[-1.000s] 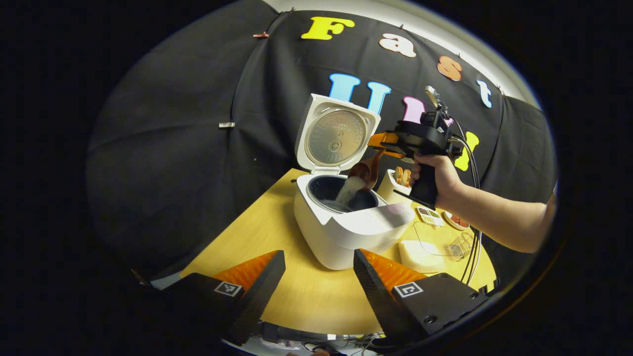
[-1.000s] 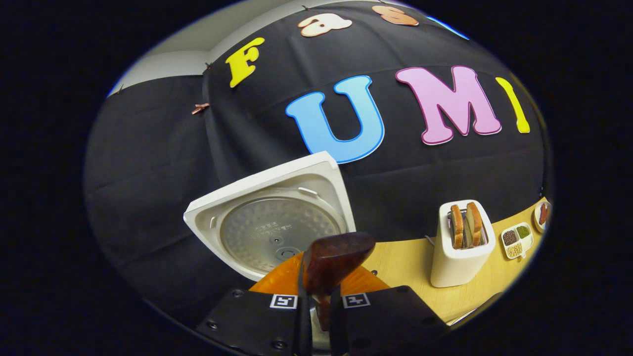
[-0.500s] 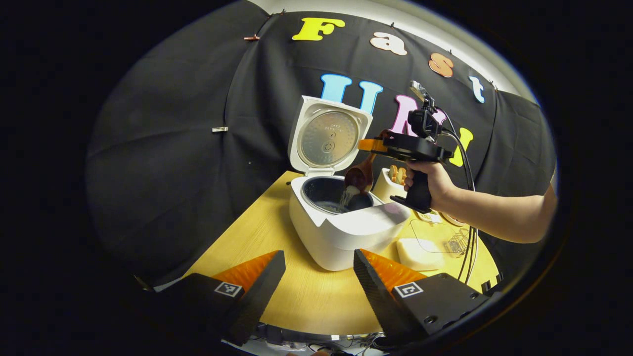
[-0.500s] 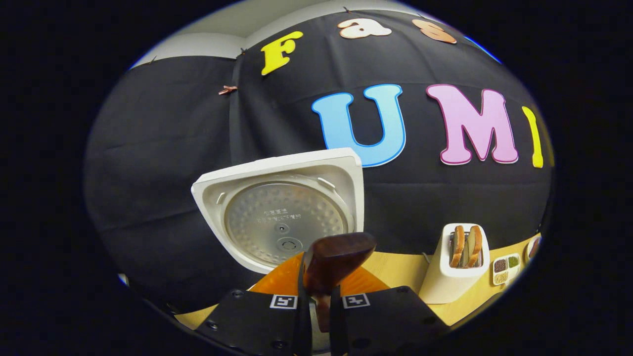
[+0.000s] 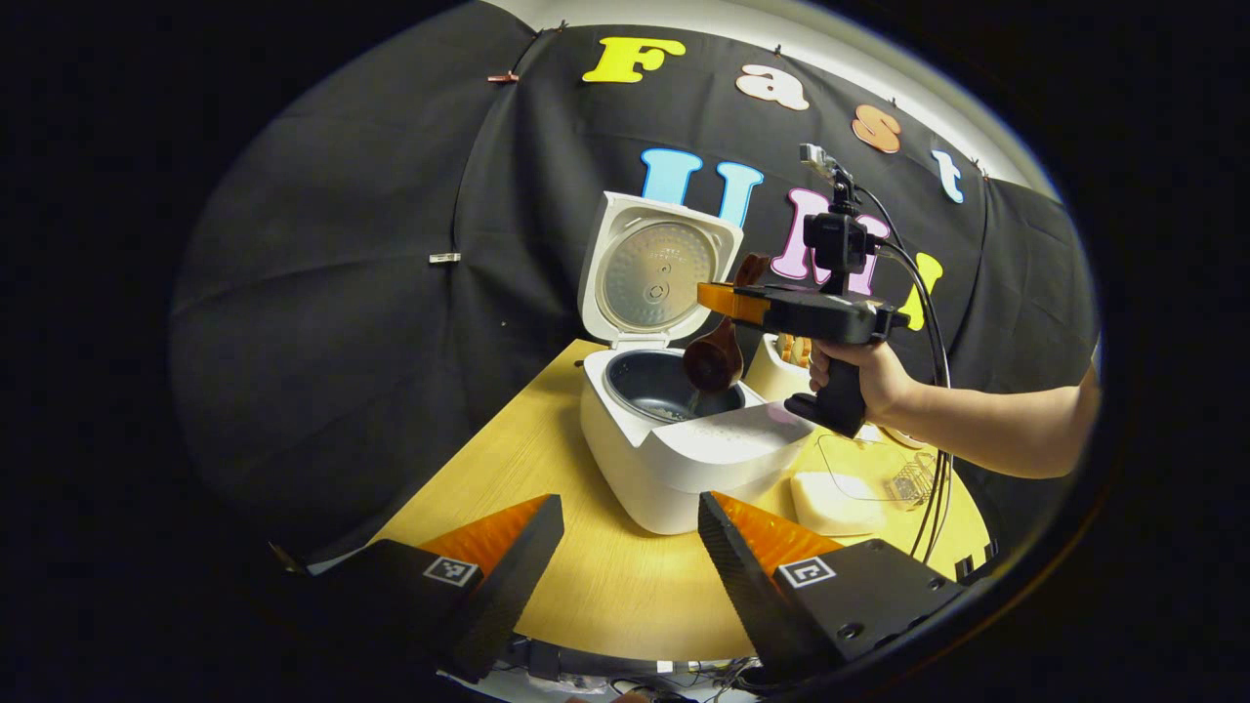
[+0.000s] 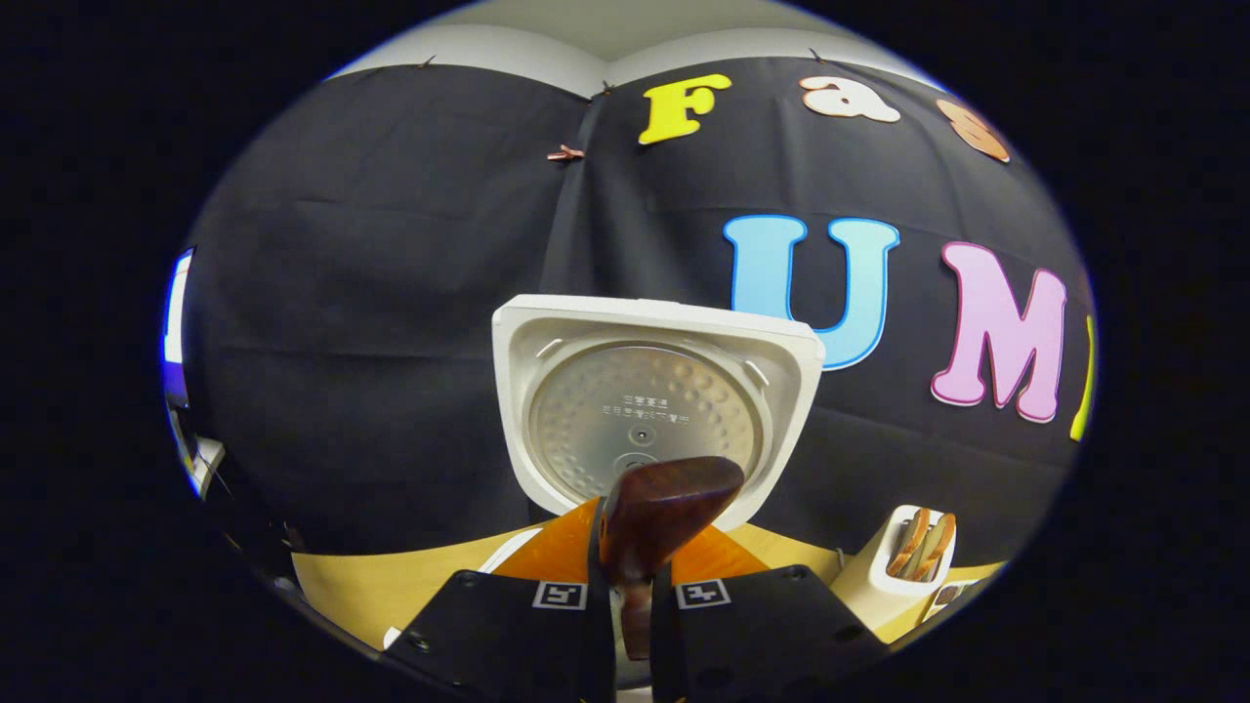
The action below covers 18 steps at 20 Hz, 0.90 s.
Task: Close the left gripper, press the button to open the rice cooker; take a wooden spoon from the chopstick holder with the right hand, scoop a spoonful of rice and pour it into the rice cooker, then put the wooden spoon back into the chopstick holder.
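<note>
Fingers of the right gripper are clamped on the wooden spoon handle; its bowl is held over the open rice cooker pot. Left gripper fingers are spread wide, empty, above the tabletop, short of the cooker.

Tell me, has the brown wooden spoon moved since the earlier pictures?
Yes. In the left gripper view the brown wooden spoon has levelled above the white rice cooker; rice no longer pours from it.
</note>
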Tool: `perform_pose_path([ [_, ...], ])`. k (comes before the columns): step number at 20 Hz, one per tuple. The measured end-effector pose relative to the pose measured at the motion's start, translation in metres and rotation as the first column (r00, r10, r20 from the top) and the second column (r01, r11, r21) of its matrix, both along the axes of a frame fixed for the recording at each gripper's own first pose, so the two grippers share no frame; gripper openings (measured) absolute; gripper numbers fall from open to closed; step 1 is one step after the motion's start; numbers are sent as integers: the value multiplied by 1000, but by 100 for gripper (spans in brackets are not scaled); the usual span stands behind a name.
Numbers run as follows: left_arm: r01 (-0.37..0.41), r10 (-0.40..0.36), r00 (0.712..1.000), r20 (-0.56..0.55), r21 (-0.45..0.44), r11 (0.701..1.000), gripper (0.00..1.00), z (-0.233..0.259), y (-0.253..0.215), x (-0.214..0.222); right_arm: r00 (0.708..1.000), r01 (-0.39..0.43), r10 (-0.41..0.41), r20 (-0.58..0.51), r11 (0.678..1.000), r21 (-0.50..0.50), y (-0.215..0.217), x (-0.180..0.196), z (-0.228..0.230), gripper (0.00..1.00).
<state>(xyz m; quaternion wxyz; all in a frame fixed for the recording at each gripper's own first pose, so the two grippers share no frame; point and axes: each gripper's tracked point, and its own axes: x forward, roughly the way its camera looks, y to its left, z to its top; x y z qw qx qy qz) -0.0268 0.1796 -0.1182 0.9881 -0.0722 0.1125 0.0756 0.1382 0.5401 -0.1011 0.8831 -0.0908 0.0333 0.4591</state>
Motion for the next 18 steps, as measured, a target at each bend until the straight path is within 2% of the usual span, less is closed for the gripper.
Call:
perform_pose_path([
  [1,-3,3,1000,2,0,1000,96,-1,-1,-1,1000,-4,4,-8,1000,2,0,-2,0,14],
  [2,-7,7,1000,2,-1,1000,96,0,-1,-2,1000,0,0,-25,1000,12,-1,-3,2,18],
  [5,-16,16,1000,8,6,1000,96,2,-3,-3,995,34,-27,-92,996,77,-12,-2,19,18],
  [8,-18,18,1000,12,31,999,96,8,-9,-2,984,85,-59,-171,985,150,-45,4,39,18],
  [9,-18,18,1000,18,40,999,96,10,-12,-1,979,110,-79,-189,981,162,-59,7,47,18],
  [10,-19,17,1000,25,46,999,96,14,-16,0,975,136,-102,-197,976,171,-75,12,55,14],
  [11,-17,16,999,32,49,999,96,17,-20,1,972,163,-126,-198,970,182,-93,16,64,18],
  [14,-24,22,999,46,39,999,96,25,-34,6,962,241,-203,-182,945,223,-154,35,92,18],
  [18,-29,30,995,92,-15,999,96,44,-64,23,936,344,-314,-159,914,215,-243,60,107,18],
])
